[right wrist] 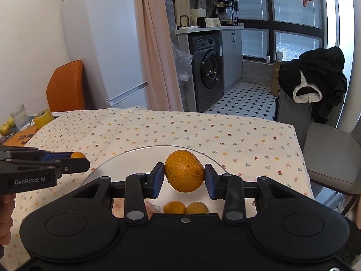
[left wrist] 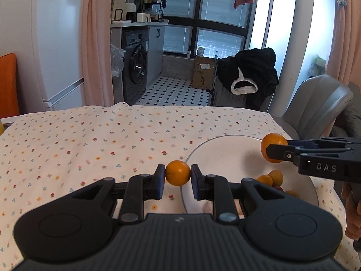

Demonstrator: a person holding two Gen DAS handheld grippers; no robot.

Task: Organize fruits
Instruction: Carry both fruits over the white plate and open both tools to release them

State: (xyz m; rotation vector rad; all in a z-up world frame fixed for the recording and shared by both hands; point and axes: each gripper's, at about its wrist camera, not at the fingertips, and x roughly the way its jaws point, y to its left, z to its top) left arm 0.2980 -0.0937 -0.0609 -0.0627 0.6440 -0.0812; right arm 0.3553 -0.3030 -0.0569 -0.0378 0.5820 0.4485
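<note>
My left gripper (left wrist: 177, 173) is shut on a small orange (left wrist: 177, 173), held just left of the white plate's (left wrist: 216, 153) rim above the flowered tablecloth. My right gripper (right wrist: 184, 173) is shut on a larger, rough-skinned orange (right wrist: 184, 171) and hangs over the plate (right wrist: 126, 158). In the left wrist view the right gripper (left wrist: 274, 151) comes in from the right with that big orange (left wrist: 273, 143). Several small fruits (left wrist: 270, 178) lie on the plate's near side; two of them (right wrist: 185, 207) show below the right gripper's jaws. The left gripper (right wrist: 77, 158) also appears at the left in the right wrist view.
A grey chair (right wrist: 334, 158) stands at the table's right edge. At the table's far left are a glass (right wrist: 20, 117), a yellow tape roll (right wrist: 44, 118) and yellow-green fruit (right wrist: 5, 128). An orange chair (right wrist: 65, 88) stands behind. A person's hand (left wrist: 352, 207) holds the right gripper.
</note>
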